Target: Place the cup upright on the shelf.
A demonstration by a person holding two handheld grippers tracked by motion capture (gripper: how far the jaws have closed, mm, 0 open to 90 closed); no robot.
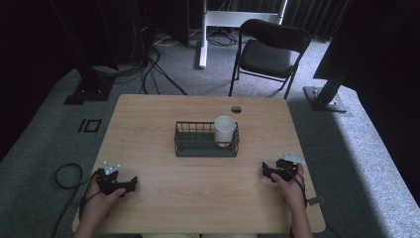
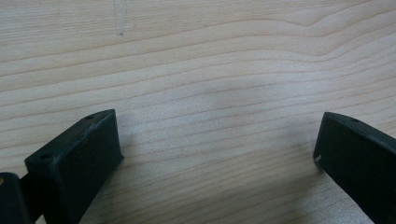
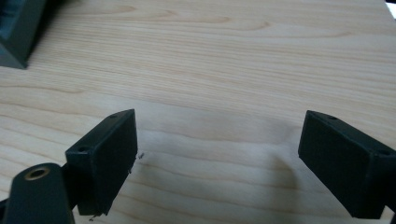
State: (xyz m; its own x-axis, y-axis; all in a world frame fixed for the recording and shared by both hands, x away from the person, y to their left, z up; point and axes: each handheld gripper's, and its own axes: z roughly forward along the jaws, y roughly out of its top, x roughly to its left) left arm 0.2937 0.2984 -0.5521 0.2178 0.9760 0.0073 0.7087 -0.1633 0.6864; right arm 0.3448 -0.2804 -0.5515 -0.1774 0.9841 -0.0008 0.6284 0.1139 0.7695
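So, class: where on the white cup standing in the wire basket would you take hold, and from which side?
Probably the rim of the white cup, from above. It stands upright, mouth open, in the right end of the black wire basket, whose walls block a side approach. One jaw would go inside, one outside. The right gripper looks nearer; its jaws stand open, as do the left gripper's.

White cup (image 1: 224, 130): lower part hidden behind wire basket (image 1: 205, 148) wall, contents too small to tell. Dark corner at right gripper view's top-left edge, cut off, possibly the basket
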